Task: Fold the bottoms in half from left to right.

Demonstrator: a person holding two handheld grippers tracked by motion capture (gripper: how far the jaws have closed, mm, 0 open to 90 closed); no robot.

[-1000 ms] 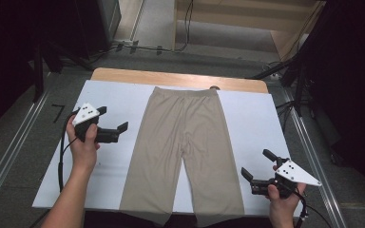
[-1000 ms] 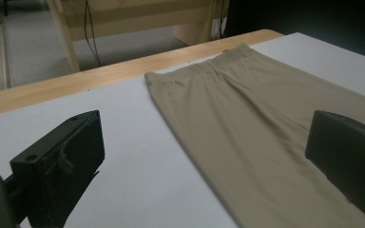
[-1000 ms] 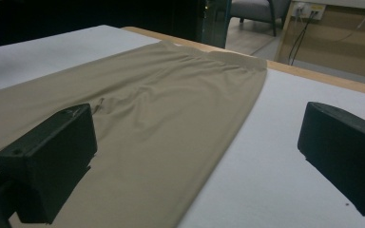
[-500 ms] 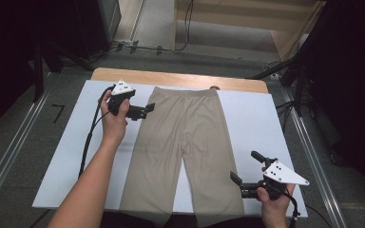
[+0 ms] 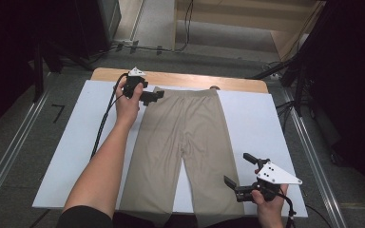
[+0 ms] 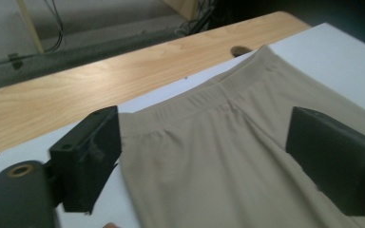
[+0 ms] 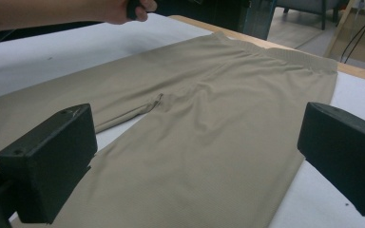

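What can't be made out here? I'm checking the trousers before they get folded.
- Hems of the trousers: in the high view the left forearm covers part of one leg and the bottom edge cuts off the ends.
- Dark spot by the waistband: too small to identify.
- Left gripper: whether its fingers touch the cloth can't be told; the left gripper view is cropped.
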